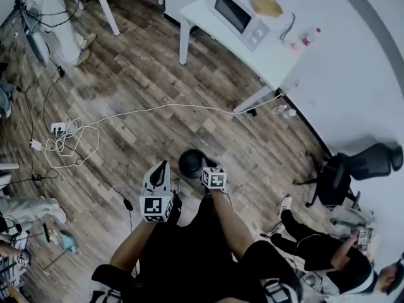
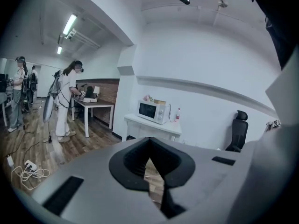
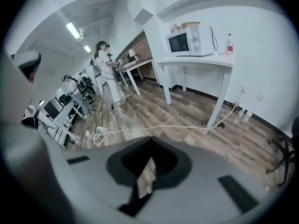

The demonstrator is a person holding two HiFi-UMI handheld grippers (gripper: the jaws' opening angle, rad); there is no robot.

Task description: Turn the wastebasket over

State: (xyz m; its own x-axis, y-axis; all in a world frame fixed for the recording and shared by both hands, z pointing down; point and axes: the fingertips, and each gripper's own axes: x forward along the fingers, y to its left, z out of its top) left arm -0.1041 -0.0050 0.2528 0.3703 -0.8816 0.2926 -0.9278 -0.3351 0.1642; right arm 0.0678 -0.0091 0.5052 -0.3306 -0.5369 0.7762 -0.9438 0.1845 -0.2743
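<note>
While you hold both tools up at your front, the wastebasket sits on the wood floor, a dark round shape from above. Your left gripper hangs just to the left of the wastebasket, and its own view shows the 2 jaws meeting at the tip with only floor showing through the slit below, so it is closed on nothing. Your right gripper sits just to the right of the wastebasket, overlapping its edge from this steep angle, and its jaws are also pressed together and empty. Neither tool looks to be touching the wastebasket. Each gripper view looks out over the room and not at the wastebasket.

So where does that leave the job? Hard call. From overhead the wastebasket shows a dark, rounded top with a faint sheen, and I cannot tell whether that is an open mouth or a closed base. If it is the base, the flip is done and you are clear of it. If it is the mouth, nothing is done yet, and you would need 1 gripper open and down at the rim to tip it. The white cable runs well beyond the wastebasket, out of the way.
</note>
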